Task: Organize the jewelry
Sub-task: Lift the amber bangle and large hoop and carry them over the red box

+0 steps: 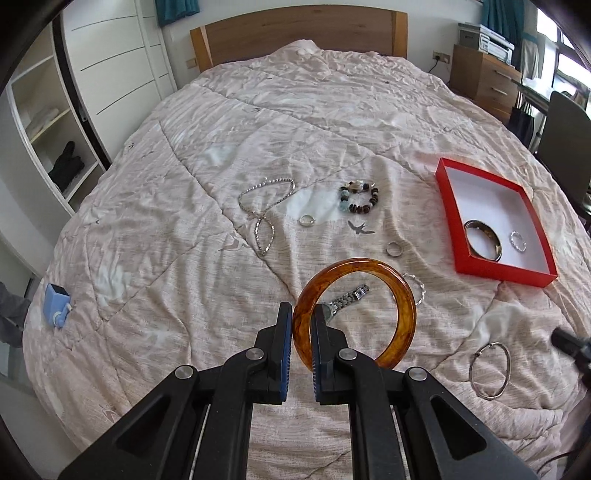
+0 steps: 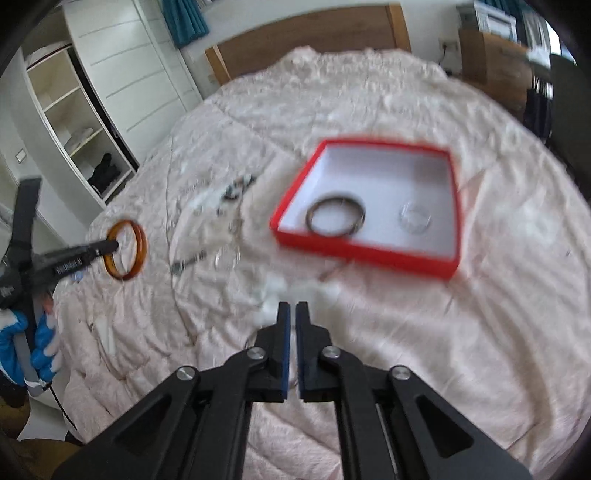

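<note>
My left gripper (image 1: pixel 301 314) is shut on an amber bangle (image 1: pixel 404 299) and holds it above the bedspread; the right wrist view shows the same gripper (image 2: pixel 110 245) and bangle (image 2: pixel 139 253) at the left. To the right a red box (image 1: pixel 452 221) holds a dark bangle (image 1: pixel 497 246) and a small silver ring (image 1: pixel 512 238). On the quilt lie a silver necklace (image 1: pixel 266 206), a beaded bracelet (image 1: pixel 360 201), two rings (image 1: pixel 307 220) (image 1: pixel 393 248), a watch (image 1: pixel 349 296) and a thin silver hoop (image 1: pixel 472 369). My right gripper (image 2: pixel 291 314) is shut and empty in front of the red box (image 2: pixel 354 251).
A small blue device (image 1: pixel 57 304) lies near the bed's left edge. A gloved hand (image 2: pixel 40 339) holds the left gripper's handle. A wooden headboard (image 1: pixel 295 29) is at the far end, an open wardrobe (image 1: pixel 48 122) to the left, a dresser (image 1: pixel 484 74) and chair to the right.
</note>
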{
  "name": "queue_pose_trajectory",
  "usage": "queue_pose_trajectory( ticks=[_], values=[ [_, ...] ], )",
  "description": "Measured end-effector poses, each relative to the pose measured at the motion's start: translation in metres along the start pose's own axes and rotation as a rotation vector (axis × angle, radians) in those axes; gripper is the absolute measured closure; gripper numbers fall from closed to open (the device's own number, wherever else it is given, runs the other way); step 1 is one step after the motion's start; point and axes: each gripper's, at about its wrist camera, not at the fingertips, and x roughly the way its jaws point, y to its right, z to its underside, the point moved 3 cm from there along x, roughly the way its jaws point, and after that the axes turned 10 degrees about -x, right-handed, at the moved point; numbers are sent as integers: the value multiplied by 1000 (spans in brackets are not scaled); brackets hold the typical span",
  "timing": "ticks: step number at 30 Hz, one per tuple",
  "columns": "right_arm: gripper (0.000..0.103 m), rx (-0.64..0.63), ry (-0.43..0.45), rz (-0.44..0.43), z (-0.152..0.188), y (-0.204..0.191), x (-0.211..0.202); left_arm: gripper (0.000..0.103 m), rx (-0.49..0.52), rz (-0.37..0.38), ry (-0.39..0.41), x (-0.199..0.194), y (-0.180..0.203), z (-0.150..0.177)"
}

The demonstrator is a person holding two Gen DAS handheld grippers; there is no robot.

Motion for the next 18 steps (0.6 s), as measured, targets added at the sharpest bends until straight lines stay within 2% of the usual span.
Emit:
queue_pose_trajectory(
  ticks=[3,7,12,14,18],
  values=[
    [99,26,-60,-14,16,-1,26,94,-2,-14,-5,1,-6,2],
    [96,64,-115,14,31,7,51,94,-15,-34,-7,1,-17,2],
    [89,84,-133,10,37,12,64,94,-24,-54,-12,3,-23,3],
    [80,85,-136,-2,37,13,69,94,-29,-61,-15,2,-25,4],
    [76,85,-152,7,36,13,82,94,-53,-69,-8,-4,-32,3]
  ],
)
